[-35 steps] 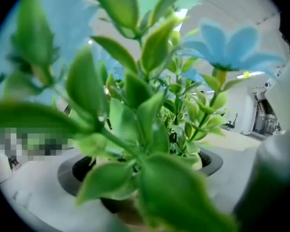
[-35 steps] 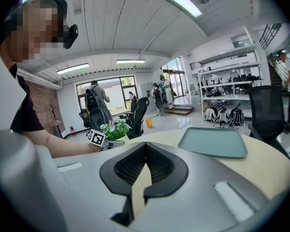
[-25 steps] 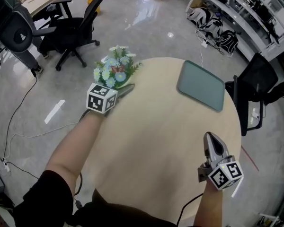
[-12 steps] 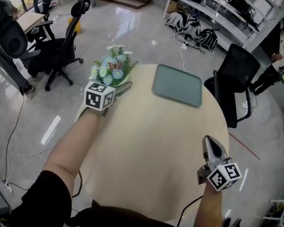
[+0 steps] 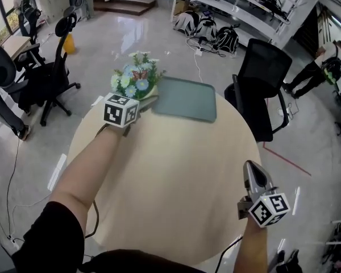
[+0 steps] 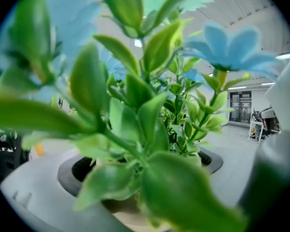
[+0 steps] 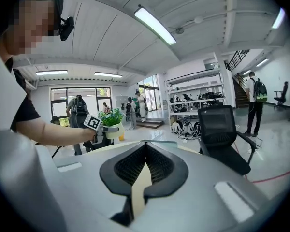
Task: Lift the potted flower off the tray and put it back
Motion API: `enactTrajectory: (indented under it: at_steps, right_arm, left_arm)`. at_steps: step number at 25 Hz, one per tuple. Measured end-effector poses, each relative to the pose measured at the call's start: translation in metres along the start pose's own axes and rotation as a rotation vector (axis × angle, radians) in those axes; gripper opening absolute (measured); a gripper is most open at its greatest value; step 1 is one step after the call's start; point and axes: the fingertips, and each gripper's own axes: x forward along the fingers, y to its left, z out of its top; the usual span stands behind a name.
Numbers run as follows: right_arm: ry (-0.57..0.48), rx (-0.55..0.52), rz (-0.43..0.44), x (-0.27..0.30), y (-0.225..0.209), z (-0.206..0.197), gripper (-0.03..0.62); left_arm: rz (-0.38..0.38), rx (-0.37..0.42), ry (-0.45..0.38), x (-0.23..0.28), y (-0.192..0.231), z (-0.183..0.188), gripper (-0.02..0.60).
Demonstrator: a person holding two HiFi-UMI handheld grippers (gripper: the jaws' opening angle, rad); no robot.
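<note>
The potted flower (image 5: 135,79), blue and white blooms with green leaves in a pale pot, is at the round table's far left, beside the left corner of the grey-green tray (image 5: 184,98). My left gripper (image 5: 149,100) is shut on its pot. In the left gripper view the flower's leaves (image 6: 150,129) fill the picture, with a grey finger (image 6: 34,197) beside the pot. In the right gripper view the potted flower (image 7: 111,119) looks held above the table. My right gripper (image 5: 250,165) is shut and empty over the near right of the table; its jaws (image 7: 145,146) meet at their tips.
The beige round table (image 5: 170,198) stands on a glossy floor. A black office chair (image 5: 261,73) is just past its right edge, and more chairs (image 5: 48,73) stand to the left. Shelves with bags (image 5: 216,27) and a person (image 5: 315,67) are farther back.
My left gripper has carried the potted flower to the right, from well left of the tray to right beside its corner. The head view has shifted. The right gripper has stayed put.
</note>
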Motion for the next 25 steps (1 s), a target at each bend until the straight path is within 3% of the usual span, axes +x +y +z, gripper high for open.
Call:
enactTrajectory:
  at_steps: [11, 25]
  right_arm:
    - [-0.004, 0.03, -0.098, -0.048, -0.086, -0.016, 0.014]
    - [0.021, 0.108, -0.239, -0.108, -0.18, -0.066, 0.014]
  left_arm:
    - [-0.089, 0.036, 0.045, 0.114, -0.086, 0.001, 0.547]
    - [-0.145, 0.104, 0.136, 0.238, -0.171, -0.039, 0.548]
